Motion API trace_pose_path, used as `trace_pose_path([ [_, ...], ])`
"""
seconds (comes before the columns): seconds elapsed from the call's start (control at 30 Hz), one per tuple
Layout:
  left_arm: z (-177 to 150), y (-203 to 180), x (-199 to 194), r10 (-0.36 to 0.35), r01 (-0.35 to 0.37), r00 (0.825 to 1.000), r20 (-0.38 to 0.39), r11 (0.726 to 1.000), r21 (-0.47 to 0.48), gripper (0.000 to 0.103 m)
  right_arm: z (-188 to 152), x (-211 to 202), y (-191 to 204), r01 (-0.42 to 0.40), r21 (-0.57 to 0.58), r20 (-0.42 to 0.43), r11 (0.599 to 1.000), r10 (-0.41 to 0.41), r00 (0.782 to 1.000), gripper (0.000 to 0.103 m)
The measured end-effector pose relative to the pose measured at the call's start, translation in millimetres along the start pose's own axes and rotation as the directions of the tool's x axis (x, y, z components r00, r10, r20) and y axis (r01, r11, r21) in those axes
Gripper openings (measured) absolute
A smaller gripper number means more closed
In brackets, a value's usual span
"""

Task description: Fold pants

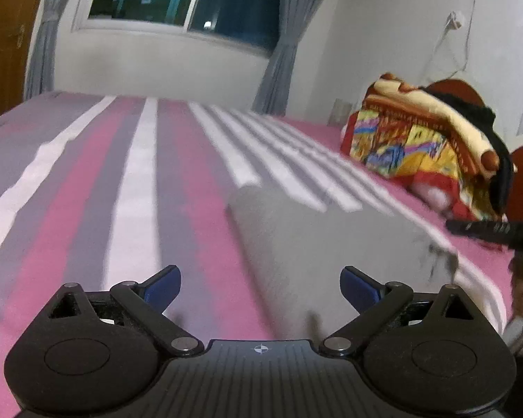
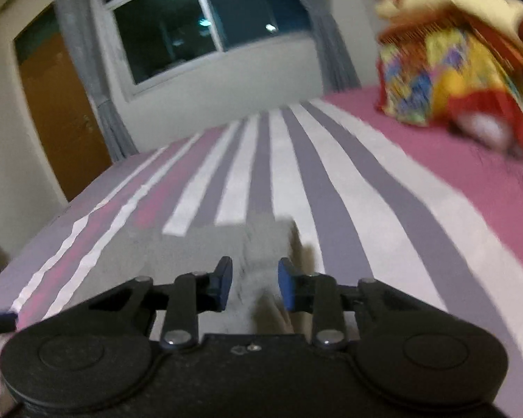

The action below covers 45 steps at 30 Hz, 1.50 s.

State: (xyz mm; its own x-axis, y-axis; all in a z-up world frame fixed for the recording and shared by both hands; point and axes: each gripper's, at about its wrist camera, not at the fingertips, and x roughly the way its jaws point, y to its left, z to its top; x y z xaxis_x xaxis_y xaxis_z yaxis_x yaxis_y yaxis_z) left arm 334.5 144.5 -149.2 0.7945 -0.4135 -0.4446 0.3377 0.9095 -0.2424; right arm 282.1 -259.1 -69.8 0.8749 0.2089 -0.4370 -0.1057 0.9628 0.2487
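Note:
The pants (image 1: 317, 244) are light grey and lie folded in a long band on the striped bed. In the left wrist view they run from the middle toward the lower right. My left gripper (image 1: 260, 287) is open and empty, just above the bed at the near end of the pants. In the right wrist view the pants (image 2: 198, 247) lie ahead of and under the fingers. My right gripper (image 2: 254, 287) has its jaws partly apart with grey cloth between the pads; whether they pinch it is unclear. The right gripper also shows in the left wrist view (image 1: 488, 231) at the right edge.
The bed sheet (image 1: 87, 191) has pink, grey and white stripes. A colourful pile of bedding (image 1: 429, 139) sits at the bed's far right, also in the right wrist view (image 2: 453, 69). A window with grey curtains (image 1: 177, 0) and a wooden door (image 2: 62, 111) are behind.

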Motion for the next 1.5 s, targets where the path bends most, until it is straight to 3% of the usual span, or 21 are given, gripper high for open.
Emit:
trace_pose_path([
  [0.03, 6.7, -5.9, 13.9, -0.055, 0.055, 0.998, -0.01, 0.998, -0.023, 0.076, 5.3, 11.8, 5.9, -0.007, -0.029, -0.008, 1.0, 0.007, 1.0, 0.015],
  [0.07, 10.6, -12.6, 26.8, -0.099, 0.099, 0.995, -0.023, 0.995, -0.035, 0.067, 7.2, 19.2, 8.7, -0.016, -0.055, -0.019, 0.998, 0.015, 1.0, 0.015],
  [0.13, 12.0, -28.5, 53.6, -0.12, 0.12, 0.991, -0.066, 0.993, 0.003, 0.067, 6.1, 37.8, 12.4, -0.006, -0.101, -0.058, 0.995, 0.001, 0.998, 0.015],
  [0.2, 4.0, -37.6, 86.8, -0.053, 0.062, 0.985, -0.165, 0.997, 0.046, 0.067, -4.8, 57.0, 12.3, 0.034, -0.139, -0.13, 0.99, -0.052, 0.99, 0.014],
  [0.23, -2.2, -37.7, 103.9, -0.003, 0.017, 0.973, -0.23, 0.998, 0.06, 0.067, -11.9, 68.7, 7.6, 0.048, -0.146, -0.178, 0.988, -0.074, 0.981, 0.013],
  [0.27, -8.5, -37.0, 114.8, 0.033, -0.011, 0.965, -0.262, 0.996, 0.086, 0.074, -19.4, 74.8, 0.8, 0.044, -0.144, -0.199, 0.989, -0.072, 0.977, 0.013],
  [0.37, -4.2, -35.6, 115.8, 0.036, -0.015, 0.963, -0.267, 0.997, 0.08, 0.079, -19.1, 71.1, -6.9, 0.016, -0.158, -0.2, 0.987, -0.048, 0.979, 0.013],
  [0.43, 10.1, -34.3, 105.8, 0.0, 0.015, 0.979, -0.202, 0.997, 0.074, 0.079, -10.4, 65.0, -4.8, -0.007, -0.167, -0.18, 0.986, -0.023, 0.983, 0.015],
  [0.57, 33.3, -35.7, 117.0, -0.061, 0.071, 0.99, -0.127, 0.995, 0.072, 0.079, 9.2, 70.6, 1.7, -0.046, -0.17, -0.118, 0.984, 0.026, 0.993, 0.018],
  [0.67, 43.3, -44.4, 148.6, -0.069, 0.087, 0.984, -0.163, 0.99, 0.109, 0.079, 16.1, 95.4, 7.7, -0.062, -0.189, -0.142, 0.98, 0.035, 0.989, 0.018],
  [0.77, 35.6, -46.0, 184.6, -0.032, 0.073, 0.961, -0.276, 0.988, 0.138, 0.079, 8.0, 124.0, 2.2, -0.027, -0.201, -0.222, 0.979, -0.019, 0.975, 0.016],
  [0.87, 42.7, -52.4, 188.3, -0.022, 0.068, 0.963, -0.269, 0.984, 0.165, 0.079, 8.2, 127.8, 0.4, -0.035, -0.199, -0.23, 0.979, -0.012, 0.973, 0.017],
  [0.93, 51.1, -52.3, 182.1, -0.024, 0.063, 0.974, -0.224, 0.984, 0.166, 0.079, 16.2, 119.9, 4.4, -0.047, -0.21, -0.209, 0.977, 0.002, 0.978, 0.021],
  [1.07, 58.7, -45.4, 196.3, -0.005, 0.042, 0.971, -0.237, 0.987, 0.154, 0.079, 27.9, 120.8, 10.1, -0.085, -0.21, -0.175, 0.974, 0.048, 0.983, 0.025],
  [1.17, 52.4, -53.4, 209.8, 0.031, 0.023, 0.966, -0.256, 0.979, 0.204, 0.079, 20.5, 146.2, 10.0, -0.047, -0.232, -0.254, 0.971, -0.014, 0.967, 0.031],
  [1.5, 49.6, -59.4, 215.6, 0.046, 0.014, 0.965, -0.259, 0.974, 0.226, 0.08, 8.7, 146.8, 3.9, -0.037, -0.22, -0.215, 0.975, -0.012, 0.976, 0.031],
])
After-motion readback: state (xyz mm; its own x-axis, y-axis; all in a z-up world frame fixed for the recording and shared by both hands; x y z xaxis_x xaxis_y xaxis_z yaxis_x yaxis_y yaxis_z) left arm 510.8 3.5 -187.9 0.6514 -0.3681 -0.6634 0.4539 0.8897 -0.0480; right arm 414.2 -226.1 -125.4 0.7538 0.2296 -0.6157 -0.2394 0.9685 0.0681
